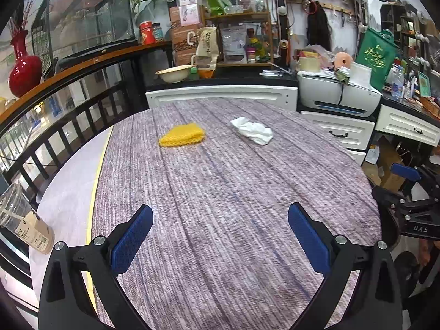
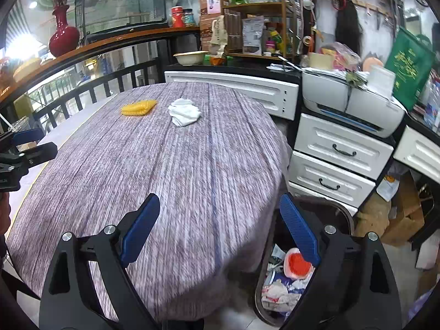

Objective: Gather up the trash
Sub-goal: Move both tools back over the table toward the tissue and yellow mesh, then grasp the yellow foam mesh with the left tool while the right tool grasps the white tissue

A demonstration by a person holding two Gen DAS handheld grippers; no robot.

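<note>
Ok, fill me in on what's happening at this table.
A person is clearing trash with a handheld gripper in each hand. The left gripper and right gripper are both open and empty above the table. A crumpled white tissue and a yellow cloth lie at the far end. The trash bin beside the table already holds rubbish.

Crumpled white paper tissue [image 1: 252, 131] on a matt, wood-grain-printed tablecloth [image 1: 220, 192].

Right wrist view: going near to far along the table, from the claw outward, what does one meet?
Open right claw with blue pads → bare stretch of grey-purple woven tablecloth → crumpled white tissue → white cabinet panel behind the table.
</note>
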